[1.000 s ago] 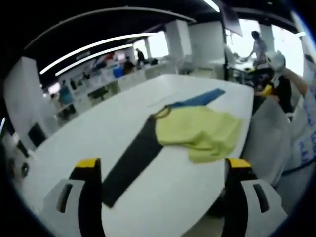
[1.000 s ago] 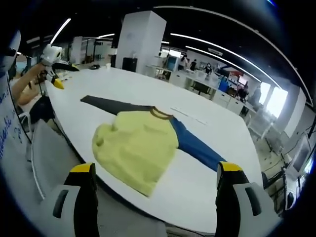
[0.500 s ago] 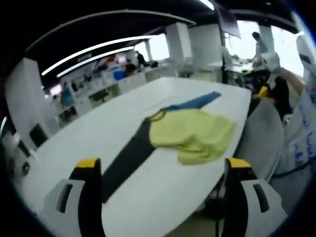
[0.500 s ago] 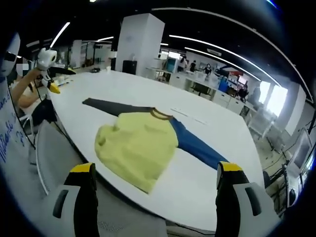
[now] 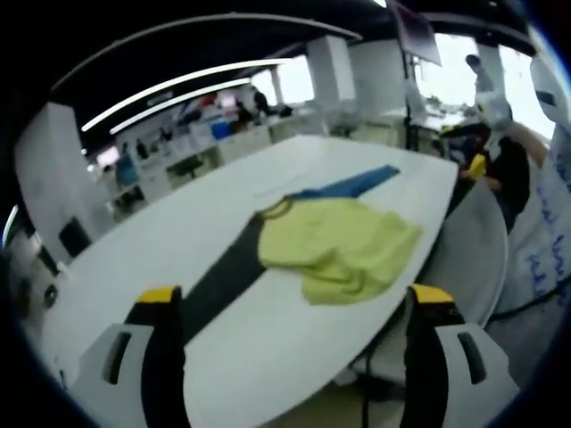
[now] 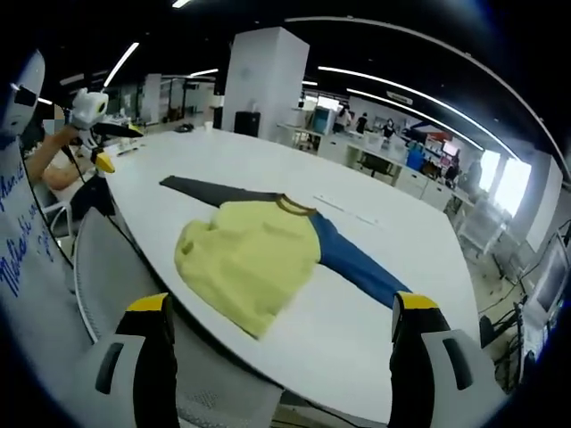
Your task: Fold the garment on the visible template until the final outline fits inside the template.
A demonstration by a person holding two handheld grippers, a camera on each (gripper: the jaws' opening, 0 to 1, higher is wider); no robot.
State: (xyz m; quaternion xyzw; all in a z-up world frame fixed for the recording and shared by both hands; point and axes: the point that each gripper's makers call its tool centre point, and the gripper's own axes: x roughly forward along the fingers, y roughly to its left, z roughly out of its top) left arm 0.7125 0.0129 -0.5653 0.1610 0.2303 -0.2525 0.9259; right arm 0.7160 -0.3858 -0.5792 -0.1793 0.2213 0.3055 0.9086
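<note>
A garment lies flat on the white table [image 5: 268,357], with a yellow body [image 5: 335,245], a dark grey sleeve [image 5: 223,276] and a blue sleeve [image 5: 352,185]. Its yellow hem is bunched toward the table's near edge. In the right gripper view the same yellow body [image 6: 250,254] sits between the dark sleeve [image 6: 205,189] and the blue sleeve [image 6: 357,263]. My left gripper [image 5: 294,299] is open, held off the table short of the garment. My right gripper [image 6: 281,303] is open as well, and nothing is between its fingers. Each gripper also appears in the other's view: the right gripper [image 5: 473,147] and the left gripper [image 6: 107,143].
A grey chair back [image 6: 107,267] stands against the table edge nearest the garment, seen also as the chair [image 5: 482,241]. A faint line mark [image 6: 343,207] runs on the table [image 6: 419,232] beyond the collar. Desks, pillars and people fill the office behind.
Both cameras have drifted a little, with the garment sitting slightly lower and more central in the left gripper view. The garment itself lies as before, and both grippers stay open.
</note>
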